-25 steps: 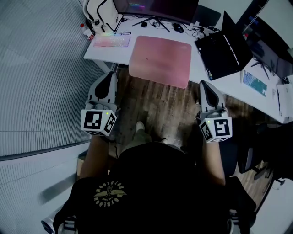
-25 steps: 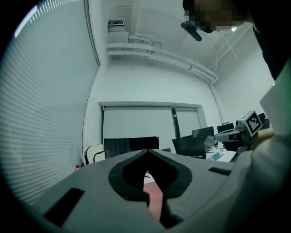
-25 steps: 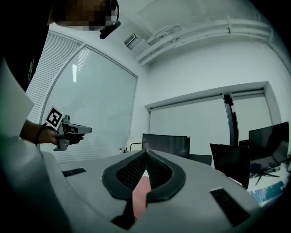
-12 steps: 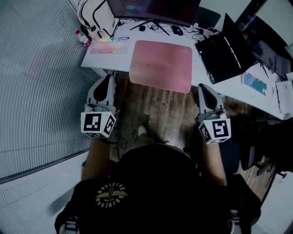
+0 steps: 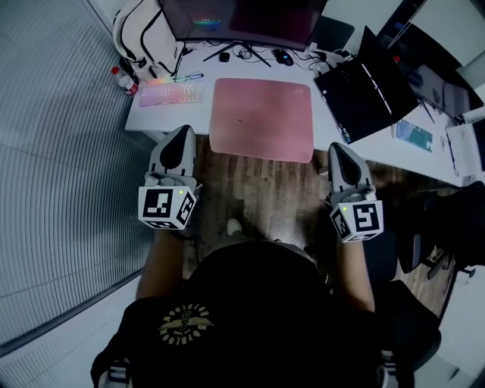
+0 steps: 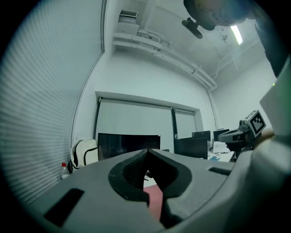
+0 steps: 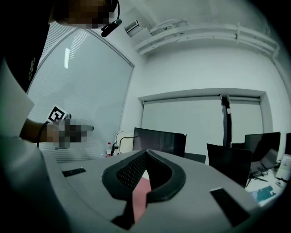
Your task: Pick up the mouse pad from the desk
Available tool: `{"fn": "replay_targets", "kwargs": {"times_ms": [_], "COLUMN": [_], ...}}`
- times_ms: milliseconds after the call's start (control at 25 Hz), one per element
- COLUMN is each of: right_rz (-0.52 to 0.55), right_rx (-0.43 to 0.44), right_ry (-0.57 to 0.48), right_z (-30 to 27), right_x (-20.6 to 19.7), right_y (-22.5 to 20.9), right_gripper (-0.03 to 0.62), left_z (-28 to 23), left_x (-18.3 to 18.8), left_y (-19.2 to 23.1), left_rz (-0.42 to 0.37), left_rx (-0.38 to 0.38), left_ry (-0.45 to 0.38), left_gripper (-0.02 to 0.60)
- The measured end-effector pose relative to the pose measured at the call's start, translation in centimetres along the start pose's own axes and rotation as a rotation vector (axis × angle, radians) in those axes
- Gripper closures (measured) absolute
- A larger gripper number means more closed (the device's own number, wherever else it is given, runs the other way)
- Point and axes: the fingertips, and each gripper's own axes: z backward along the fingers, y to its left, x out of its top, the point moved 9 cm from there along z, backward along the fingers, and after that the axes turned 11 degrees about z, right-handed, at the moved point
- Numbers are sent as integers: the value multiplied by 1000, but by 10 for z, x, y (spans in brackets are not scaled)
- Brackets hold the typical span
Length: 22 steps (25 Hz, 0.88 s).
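A pink mouse pad (image 5: 261,119) lies flat on the white desk (image 5: 148,117), its near edge hanging slightly over the desk's front. My left gripper (image 5: 183,134) is shut and empty, its tip just short of the desk edge, left of the pad's near left corner. My right gripper (image 5: 336,149) is also shut and empty, by the pad's near right corner. In the left gripper view a sliver of the pad (image 6: 155,200) shows through the closed jaws. The right gripper view shows the same pink pad (image 7: 139,195) between its closed jaws.
A backlit keyboard (image 5: 171,93) lies left of the pad, with a white bag (image 5: 136,34) and a bottle (image 5: 121,77) behind it. A dark monitor (image 5: 242,19) stands at the back, an open laptop (image 5: 364,87) at the right. Wood floor (image 5: 258,197) lies below the desk.
Both grippers have moved forward toward the desk. The mouse pad and desk now sit closer to the gripper tips. Both stayed shut.
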Motion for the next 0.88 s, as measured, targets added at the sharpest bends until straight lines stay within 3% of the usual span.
{"fn": "replay_targets", "kwargs": {"times_ms": [400,880], "right_rz": [23,-38], "right_rx": [-82,-64], "right_ry": [13,116], "right_z": [-18,-38], "right_x": [15,-34], "right_y": [12,18], "right_gripper": [593,592], "left_z": [-26,-34], "left_x": [-2,-48], "left_y": [36,73], "left_rz": [-5,30], "left_rx": [-95,-52], "left_ry": [9,101], "left_gripper": [575,575]}}
